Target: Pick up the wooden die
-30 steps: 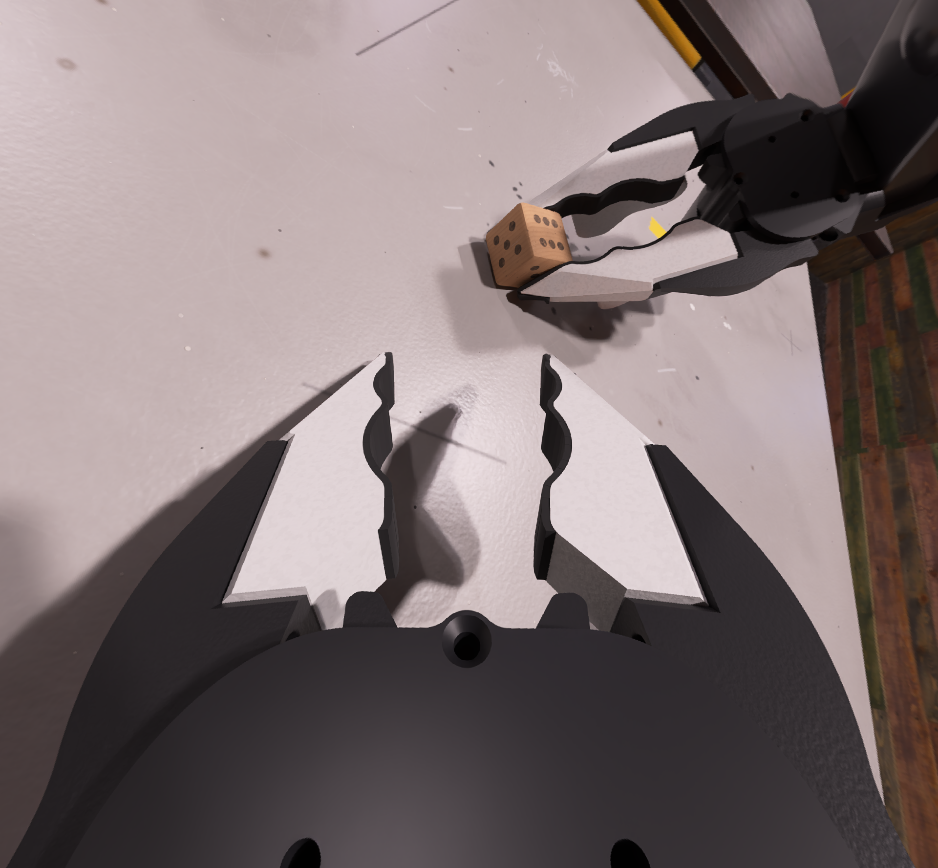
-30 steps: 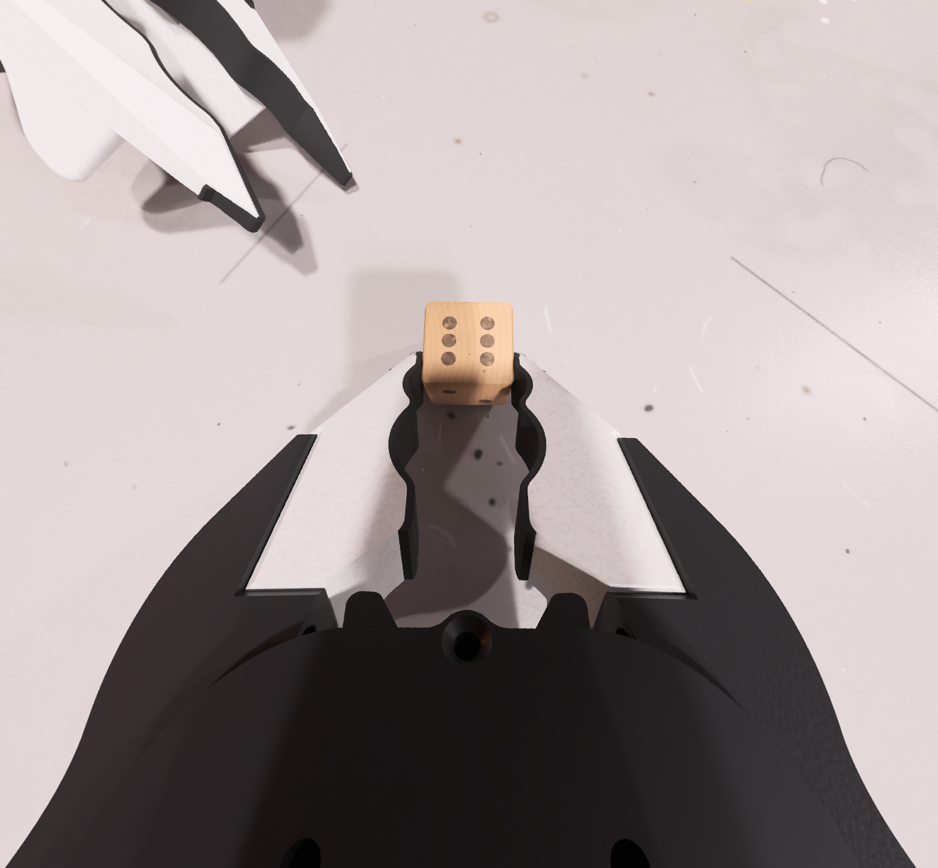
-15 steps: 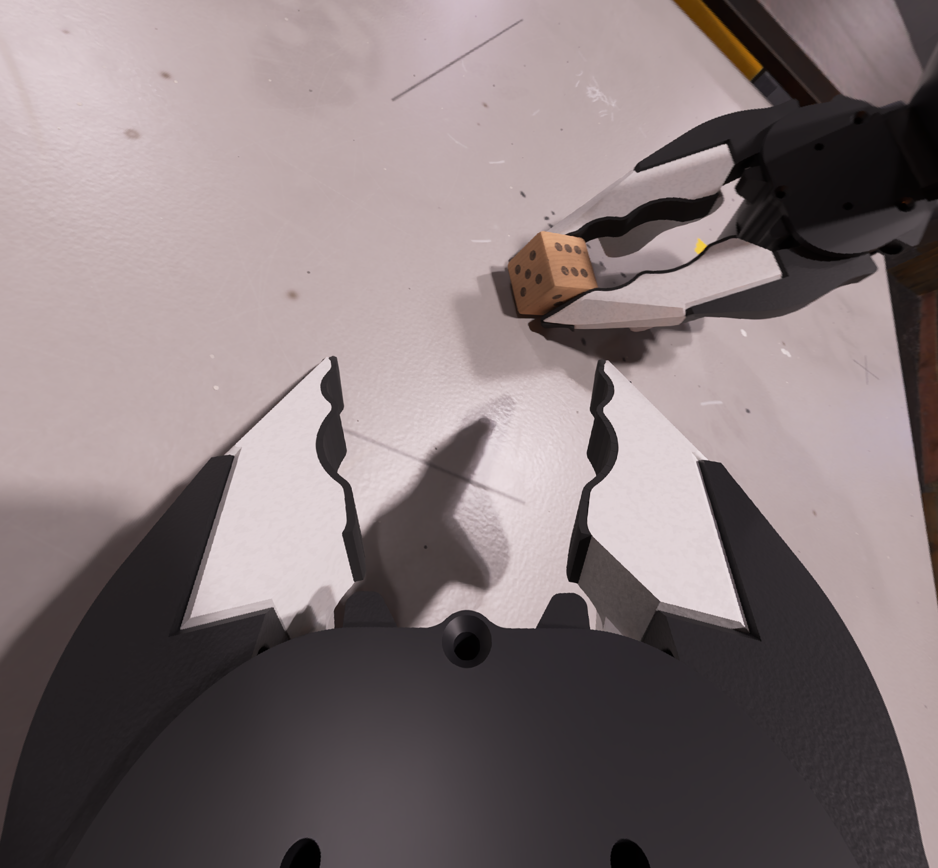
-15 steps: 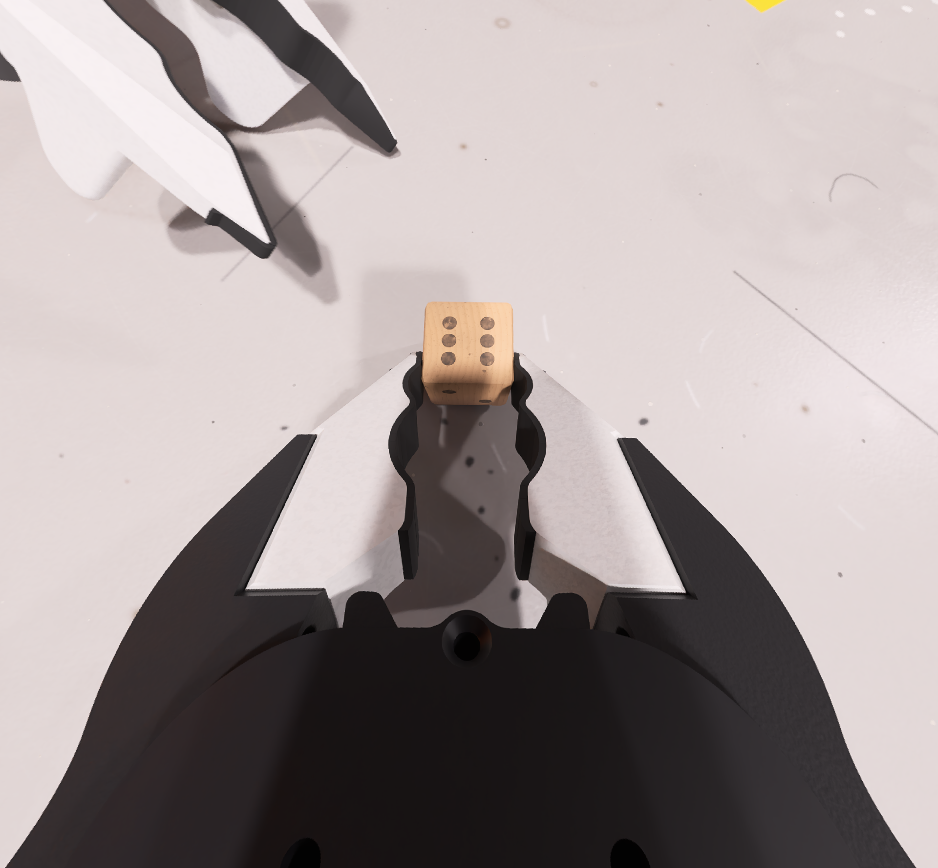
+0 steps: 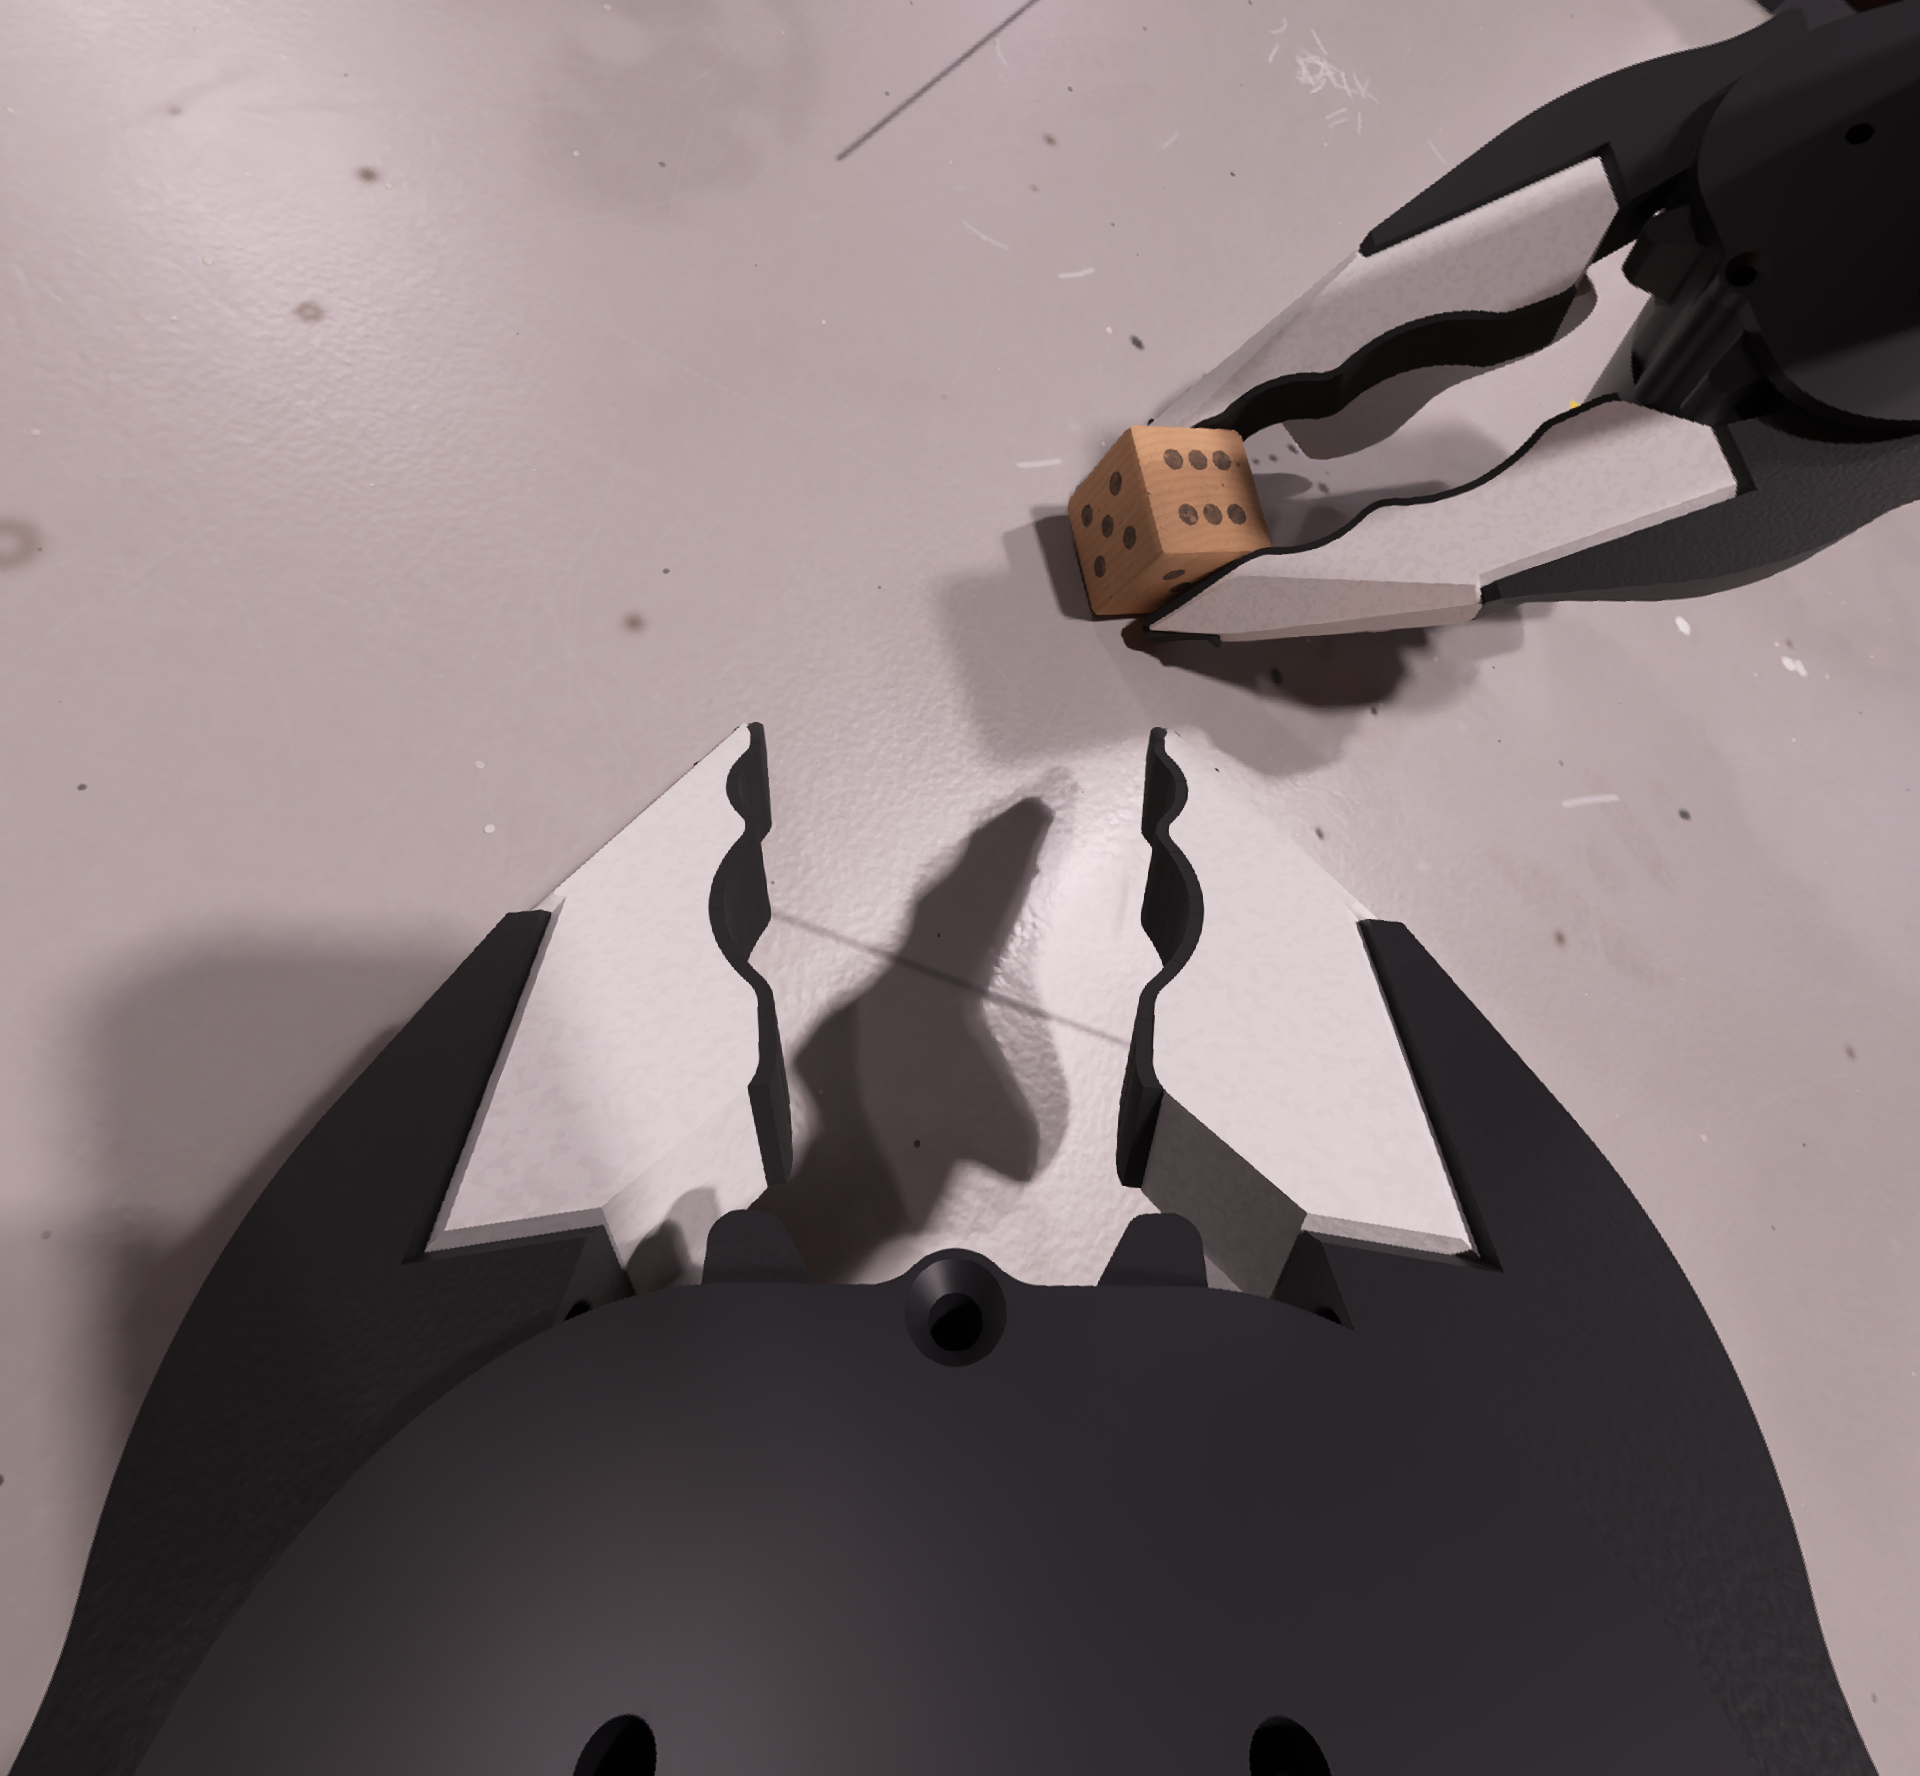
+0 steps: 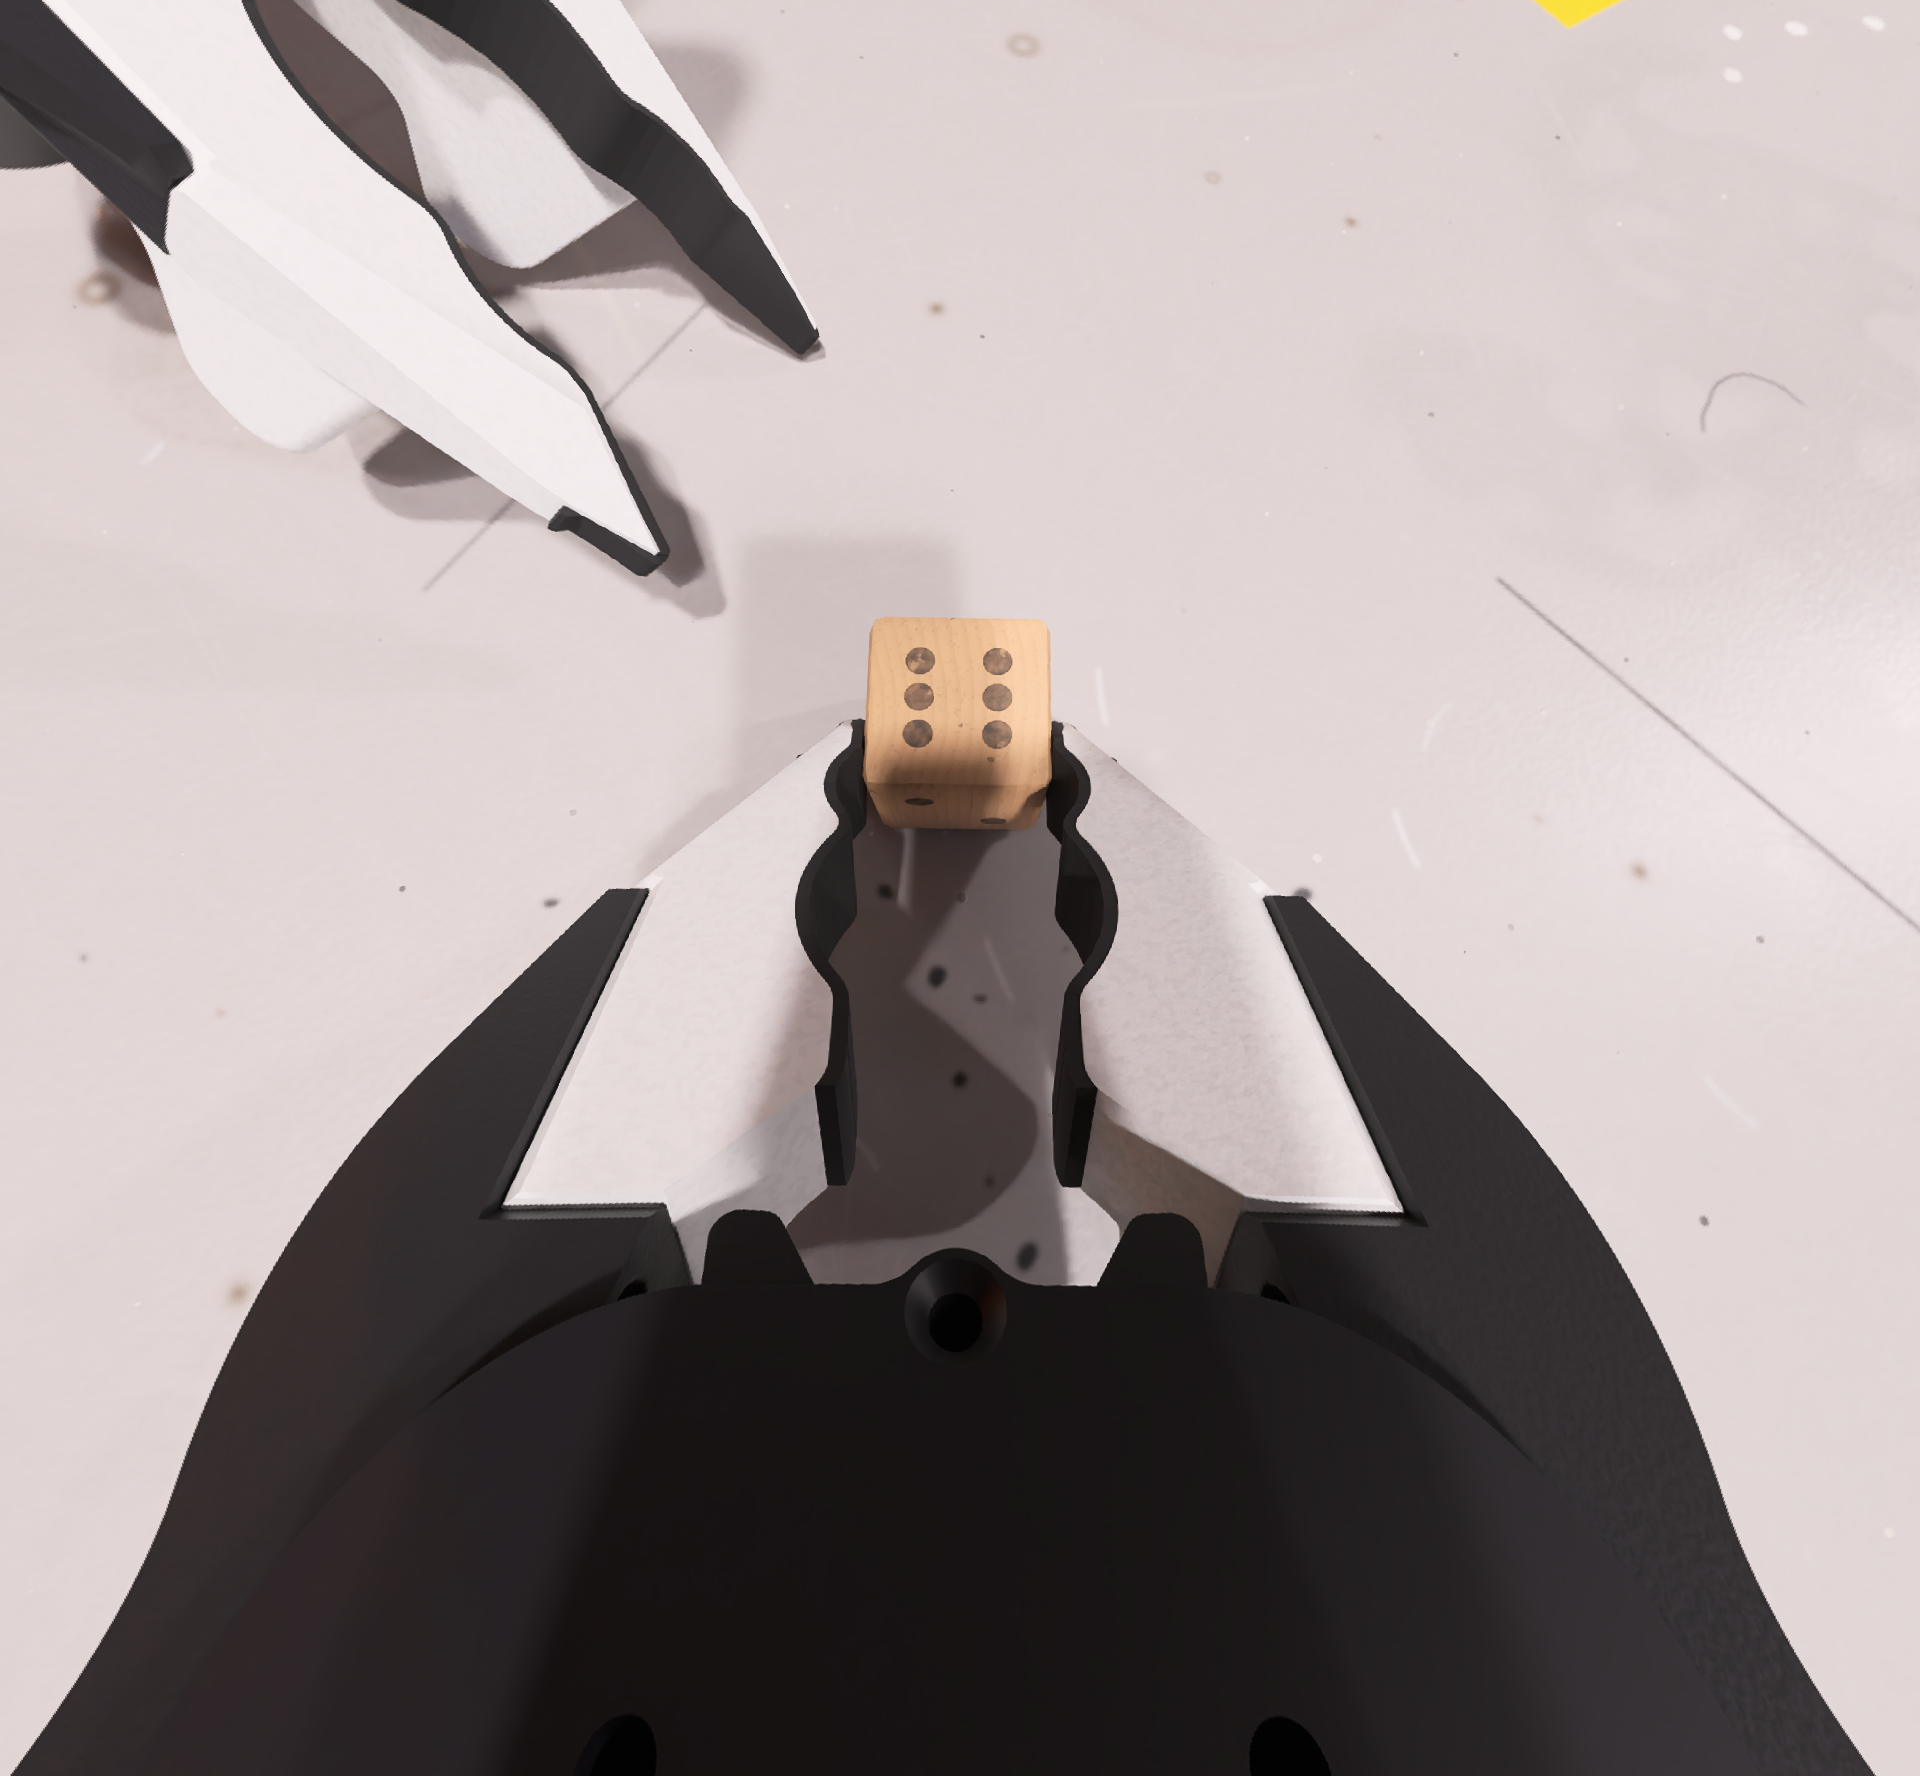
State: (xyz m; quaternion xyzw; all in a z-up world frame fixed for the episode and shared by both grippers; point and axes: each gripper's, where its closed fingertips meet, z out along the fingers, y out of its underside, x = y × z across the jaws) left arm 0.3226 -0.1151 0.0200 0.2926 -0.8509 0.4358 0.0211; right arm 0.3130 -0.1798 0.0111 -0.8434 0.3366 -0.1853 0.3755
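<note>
The wooden die (image 6: 957, 724) is clamped between the tips of the right gripper (image 6: 957, 770), whose jaws are closed against its two side faces; the six-pip face is turned upward. The die is positioned at the pale counter (image 5: 520, 479). The left gripper (image 5: 954, 750) is held nearby, jaws spread wide and empty.

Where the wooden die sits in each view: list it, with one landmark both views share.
Left wrist view: wooden die, right of centre in the upper half, between the tips of the right tongs coming in from the right edge.
Right wrist view: wooden die, centre, just above the middle, clamped at the tips of that view's own tongs.
Shared landmark: the left tongs, at upper left in the right wrist view.
</note>
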